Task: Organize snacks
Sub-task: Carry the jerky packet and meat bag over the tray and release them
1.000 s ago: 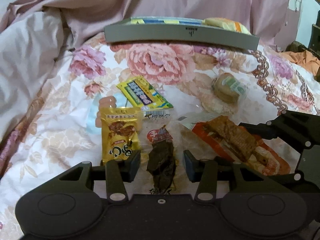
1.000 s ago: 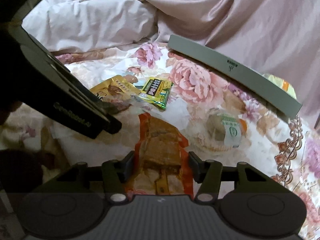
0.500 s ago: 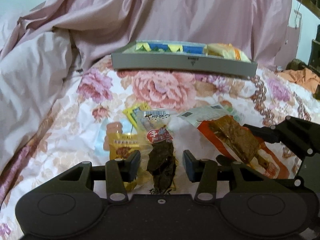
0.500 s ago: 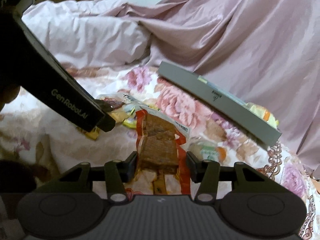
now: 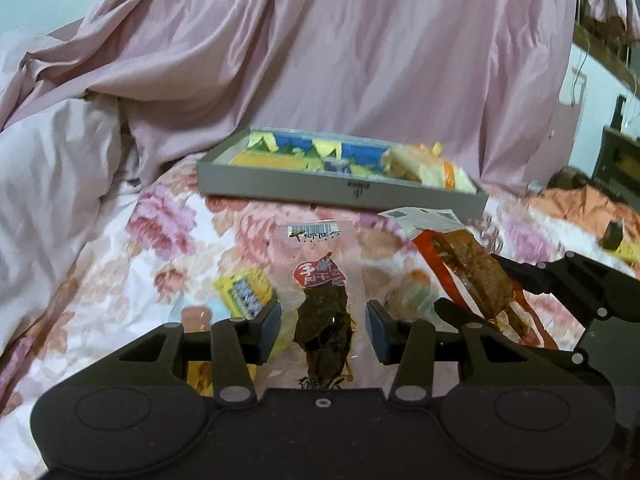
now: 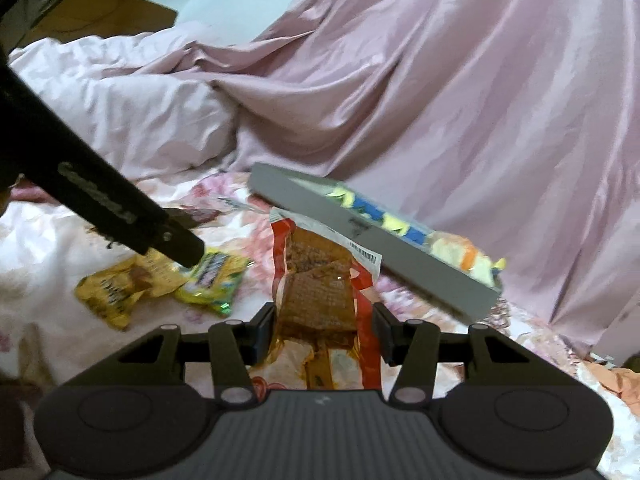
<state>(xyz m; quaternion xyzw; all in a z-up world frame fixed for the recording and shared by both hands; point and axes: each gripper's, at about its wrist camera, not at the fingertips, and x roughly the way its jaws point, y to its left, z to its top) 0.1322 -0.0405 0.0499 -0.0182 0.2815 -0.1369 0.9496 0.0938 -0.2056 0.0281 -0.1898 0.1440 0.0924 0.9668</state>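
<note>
My left gripper (image 5: 322, 330) is shut on a clear packet of dark dried meat (image 5: 320, 280), which hangs above the floral bedspread (image 5: 168, 240). The right gripper (image 6: 324, 322) is shut on a red-edged packet of brown tofu slabs (image 6: 316, 280), also lifted; that packet (image 5: 472, 268) shows at the right of the left wrist view. A grey tray (image 5: 280, 184) lies at the far side of the bed with yellow, blue and orange packets inside. The tray (image 6: 360, 240) runs diagonally ahead of the right gripper.
A yellow packet (image 6: 116, 292) and a green-yellow packet (image 6: 212, 276) lie loose on the bedspread under the left gripper's finger (image 6: 176, 240). A pink blanket (image 5: 360, 60) is heaped behind the tray, with a white quilt (image 5: 52, 168) left and orange cloth (image 5: 580, 208) right.
Both grippers have risen and tipped upward, carrying their packets off the bedspread. The inside of the tray has come into sight. Neither grip has changed.
</note>
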